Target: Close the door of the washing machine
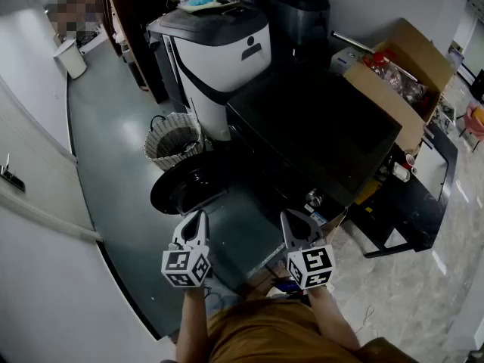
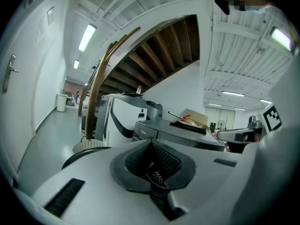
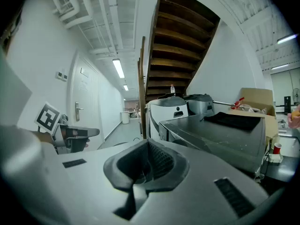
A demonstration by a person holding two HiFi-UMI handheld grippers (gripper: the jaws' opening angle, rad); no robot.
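Observation:
The black front-loading washing machine [image 1: 318, 127] stands in the middle of the head view. Its round dark door [image 1: 189, 189] hangs swung open to the left, low over the floor. My left gripper [image 1: 193, 224] is shut and empty, hovering just in front of the door's near edge without touching it. My right gripper [image 1: 298, 224] is also shut and empty, near the machine's front corner. In the left gripper view the left gripper [image 2: 152, 142] points level past the washing machine [image 2: 178, 132]. The right gripper [image 3: 149, 142] faces the washing machine [image 3: 220, 135] on its right side.
A wicker basket [image 1: 174, 141] sits on the floor just beyond the open door. A white-and-black appliance [image 1: 219, 51] stands behind it. An open cardboard box [image 1: 401, 74] lies at the washer's right. A white wall [image 1: 38, 203] runs along the left, and a white bin [image 1: 72, 57] stands far off.

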